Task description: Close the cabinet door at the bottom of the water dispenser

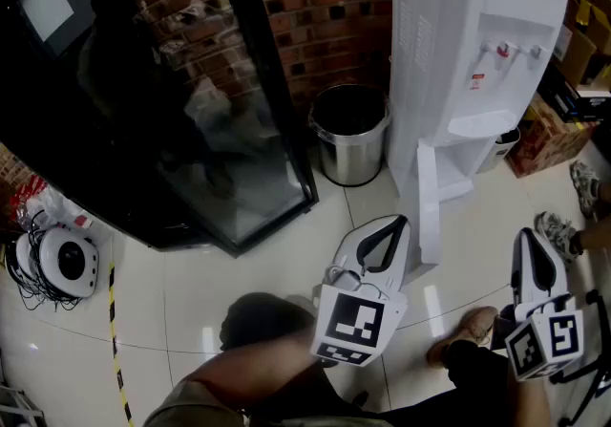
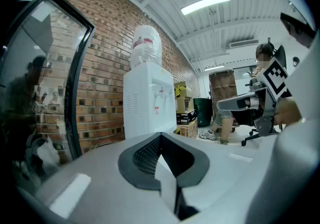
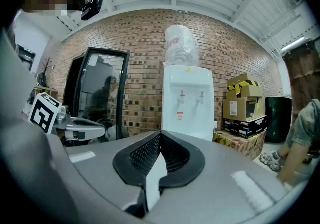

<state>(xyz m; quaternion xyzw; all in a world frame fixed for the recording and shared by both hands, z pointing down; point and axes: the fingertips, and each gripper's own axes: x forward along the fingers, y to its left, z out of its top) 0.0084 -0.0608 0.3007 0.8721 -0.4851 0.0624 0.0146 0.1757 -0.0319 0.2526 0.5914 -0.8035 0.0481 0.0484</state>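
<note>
At the foot of the brick wall [image 1: 325,5] we find the white water dispenser [image 1: 458,53], upright, with a clear water bottle [image 3: 181,45] seated on its top. The cabinet door [image 1: 428,198] at its bottom stands open. It is swung out from the base toward us, so in the head view it shows edge on as a narrow white panel above the pale tiled floor [image 1: 286,253].

Our left gripper [image 1: 398,222] is held close to level, with its tips just left of that panel. We cannot tell whether it touches the door. In the left gripper view the jaws meet at their tips, with nothing between them, and the dispenser rises ahead of them.

Our right gripper [image 1: 528,236] sits to the right of the door and apart from it, also close to level. Its jaws are pressed together and hold nothing. The right gripper view faces the dispenser's two taps.

A round steel waste bin [image 1: 350,134] stands just left of the dispenser, between it and a black-framed glass door [image 1: 191,129]. Cardboard boxes [image 3: 245,97] are stacked on the dispenser's right.
</note>
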